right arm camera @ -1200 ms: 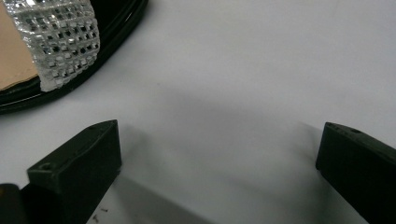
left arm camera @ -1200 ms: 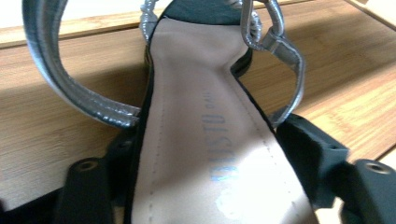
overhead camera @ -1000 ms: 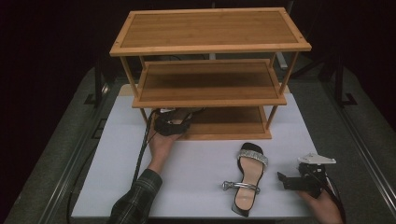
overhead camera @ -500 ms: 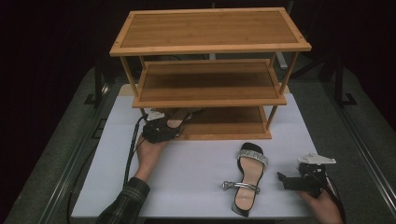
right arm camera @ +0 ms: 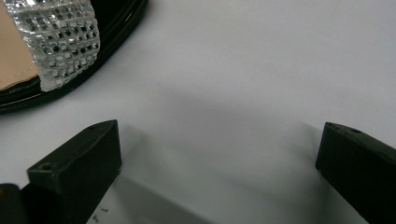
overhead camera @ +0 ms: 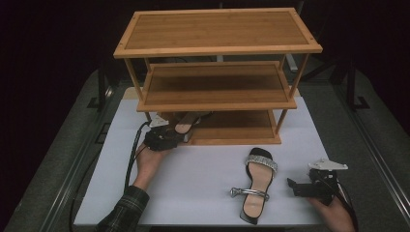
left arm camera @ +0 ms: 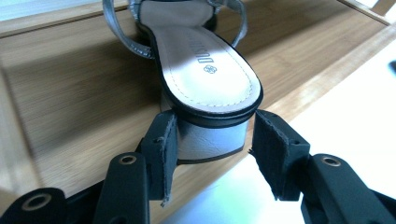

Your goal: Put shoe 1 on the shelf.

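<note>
My left gripper (left arm camera: 212,154) has just been closing around the heel of the sandal (left arm camera: 205,60) on the bottom shelf (left arm camera: 70,84), one pad touching, the other apart. My right gripper (right arm camera: 219,172) rests released on the table (right arm camera: 243,70) beside the second sandal (overhead camera: 256,186)

The room around my white counter (overhead camera: 193,179) is very dark, light falls from above so the shelf (overhead camera: 217,29) throws shadows on the boards below, the wood by my left fingers (left arm camera: 161,149) looks smeared and blurry, and my right fingers (right arm camera: 77,172) cast soft grey shadows.
</note>
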The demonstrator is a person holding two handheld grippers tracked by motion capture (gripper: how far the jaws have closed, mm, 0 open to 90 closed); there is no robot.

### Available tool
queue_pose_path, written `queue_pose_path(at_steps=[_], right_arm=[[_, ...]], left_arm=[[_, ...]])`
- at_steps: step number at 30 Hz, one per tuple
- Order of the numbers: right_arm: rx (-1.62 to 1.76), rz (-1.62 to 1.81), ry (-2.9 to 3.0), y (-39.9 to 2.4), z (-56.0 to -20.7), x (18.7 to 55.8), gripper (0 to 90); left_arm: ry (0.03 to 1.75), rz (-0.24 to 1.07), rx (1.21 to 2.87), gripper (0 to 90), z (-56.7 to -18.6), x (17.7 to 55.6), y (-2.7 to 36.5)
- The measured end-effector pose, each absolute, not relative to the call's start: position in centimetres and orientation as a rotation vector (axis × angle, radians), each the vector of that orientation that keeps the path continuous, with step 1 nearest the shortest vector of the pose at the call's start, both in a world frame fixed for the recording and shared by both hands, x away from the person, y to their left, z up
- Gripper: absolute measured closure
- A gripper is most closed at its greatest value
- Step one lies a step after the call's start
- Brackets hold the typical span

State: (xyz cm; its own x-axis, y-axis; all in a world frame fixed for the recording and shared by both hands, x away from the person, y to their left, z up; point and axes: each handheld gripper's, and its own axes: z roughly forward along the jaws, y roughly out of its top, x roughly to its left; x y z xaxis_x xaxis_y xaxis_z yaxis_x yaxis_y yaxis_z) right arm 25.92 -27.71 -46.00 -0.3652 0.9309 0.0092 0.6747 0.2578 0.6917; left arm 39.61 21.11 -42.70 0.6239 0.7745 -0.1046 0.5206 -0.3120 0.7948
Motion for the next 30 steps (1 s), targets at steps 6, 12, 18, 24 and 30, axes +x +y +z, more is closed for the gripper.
queue_pose_path(at_steps=[6,12,18,24,30], right_arm=[[1.461,0.864,2.133,-27.7,-46.0,25.9,0.0],[1.462,0.864,2.134,-27.7,-46.0,25.9,0.0],[1.464,0.862,2.136,-27.7,-46.0,25.9,0.0],[1.466,0.86,2.137,-27.7,-46.0,26.0,0.0],[1.465,0.859,2.137,-27.7,-46.0,26.0,0.0]], left_arm=[[0.959,0.364,2.012,55.0,-42.9,40.1,19.2],[0.959,0.321,1.988,59.2,-43.1,40.4,17.5],[0.932,0.33,2.023,61.4,-43.4,41.2,16.3],[0.926,0.334,2.022,61.4,-43.5,41.2,16.1],[0.914,0.286,2.043,46.7,-42.7,40.2,17.0]])
